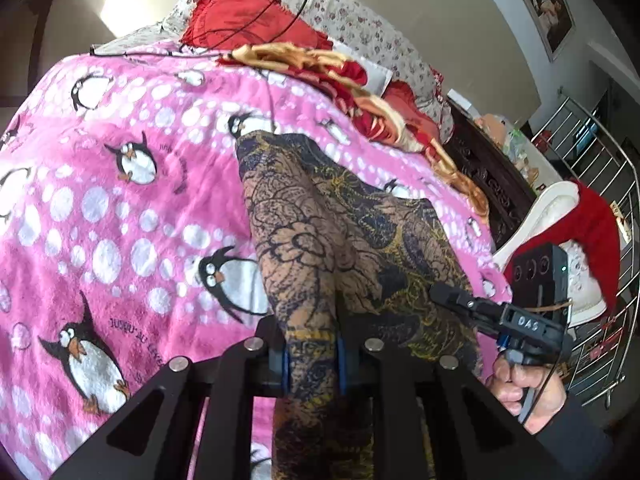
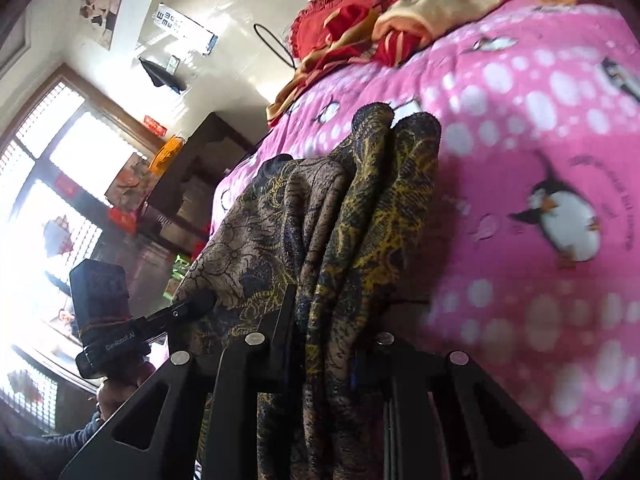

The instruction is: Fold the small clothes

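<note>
A small patterned garment (image 1: 332, 224) in brown, navy and yellow hangs stretched above a pink penguin blanket (image 1: 120, 200). My left gripper (image 1: 312, 360) is shut on one edge of it, the cloth bunched between the blue-lined pads. The right gripper (image 1: 444, 296) shows at the right of the left wrist view, pinching the other edge, a hand under it. In the right wrist view the garment (image 2: 340, 208) drapes in folds from my right gripper (image 2: 324, 344), shut on the cloth. The left gripper (image 2: 200, 300) bites the cloth at the left there.
Red and gold bedding (image 1: 320, 64) and floral pillows (image 1: 360, 24) lie at the far end of the bed. A dark carved headboard (image 1: 492, 184), a white chair with a red cloth (image 1: 576, 216) and a metal rack (image 1: 608, 184) stand to the right. A window (image 2: 48, 184) glares at left.
</note>
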